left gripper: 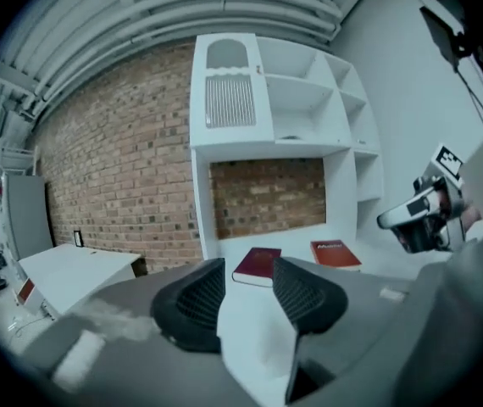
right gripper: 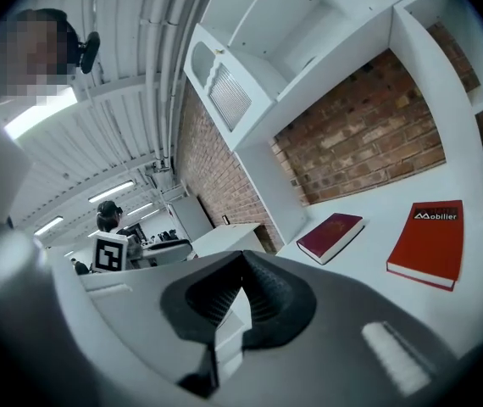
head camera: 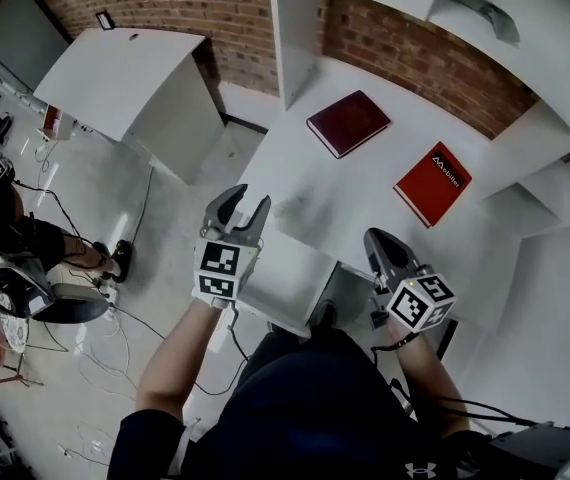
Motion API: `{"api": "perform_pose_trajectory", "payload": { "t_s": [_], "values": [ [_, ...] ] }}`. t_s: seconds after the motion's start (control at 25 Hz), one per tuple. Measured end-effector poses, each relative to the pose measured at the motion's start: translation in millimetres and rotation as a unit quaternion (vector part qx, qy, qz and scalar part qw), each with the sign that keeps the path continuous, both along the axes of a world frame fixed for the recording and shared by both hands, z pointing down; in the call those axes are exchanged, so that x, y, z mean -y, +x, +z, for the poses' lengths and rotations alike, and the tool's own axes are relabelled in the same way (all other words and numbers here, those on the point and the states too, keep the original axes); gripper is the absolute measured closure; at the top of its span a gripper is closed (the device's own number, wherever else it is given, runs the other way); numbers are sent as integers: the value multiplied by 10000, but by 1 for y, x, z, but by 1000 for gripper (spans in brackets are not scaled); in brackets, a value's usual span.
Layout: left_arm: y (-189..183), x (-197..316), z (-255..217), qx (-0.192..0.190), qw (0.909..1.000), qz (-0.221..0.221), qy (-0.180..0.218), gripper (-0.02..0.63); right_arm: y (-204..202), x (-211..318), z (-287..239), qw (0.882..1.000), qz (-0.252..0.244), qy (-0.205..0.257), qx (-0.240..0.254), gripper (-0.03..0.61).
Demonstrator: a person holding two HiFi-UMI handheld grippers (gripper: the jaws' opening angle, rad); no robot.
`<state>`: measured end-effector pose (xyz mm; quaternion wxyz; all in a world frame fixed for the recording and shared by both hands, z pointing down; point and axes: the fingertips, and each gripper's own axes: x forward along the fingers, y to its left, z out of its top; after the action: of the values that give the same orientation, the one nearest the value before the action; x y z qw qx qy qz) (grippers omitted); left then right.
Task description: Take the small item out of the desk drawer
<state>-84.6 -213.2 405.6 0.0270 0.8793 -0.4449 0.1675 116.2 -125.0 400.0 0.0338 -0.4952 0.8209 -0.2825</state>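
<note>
Holds left hand-held gripper (head camera: pixel 251 199) up at the front edge of the counter (head camera: pixel 385 158), jaws wide apart, nothing between. Holds right hand-held gripper (head camera: pixel 376 237) beside the pulled-out drawer (head camera: pixel 293 280), jaws closed together. Cannot make out the small item anywhere.

Grey left tongs (head camera: pixel 251 200), grey right tongs (head camera: pixel 377 238), black ribbed pads (left gripper: pixel 195 299), square-marker cubes (head camera: pixel 218 269), dark short-sleeved shirt (head camera: pixel 315 408)
</note>
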Motion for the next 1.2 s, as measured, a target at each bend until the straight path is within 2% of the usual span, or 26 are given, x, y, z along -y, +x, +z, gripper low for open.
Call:
{"api": "perform_pose_trajectory", "payload": {
  "t_s": [0.24,0.36,0.48,0.64,0.88,1.2],
  "values": [
    [-1,-25,-84,-1026,9938,-39,435,486,-8,18,-37,9979,-112,540,-332,575],
    [1,-37,-110,-1321,9892,44,633,506,-11,27,-59,9937,-118,914,-635,575],
    [1,-48,-127,-1491,9861,69,733,519,-15,33,-76,9891,-174,1205,-828,575],
    [-5,-59,-136,-1620,9849,-119,596,552,-23,38,-97,9834,-195,1510,-984,575],
    [-14,-66,-138,-2082,9761,-316,534,607,-32,37,-123,9748,-69,1940,-1095,575],
    [-17,-73,-135,-2096,9756,-344,555,611,-48,30,-149,9642,-227,2335,-1236,575]
  ]
}}
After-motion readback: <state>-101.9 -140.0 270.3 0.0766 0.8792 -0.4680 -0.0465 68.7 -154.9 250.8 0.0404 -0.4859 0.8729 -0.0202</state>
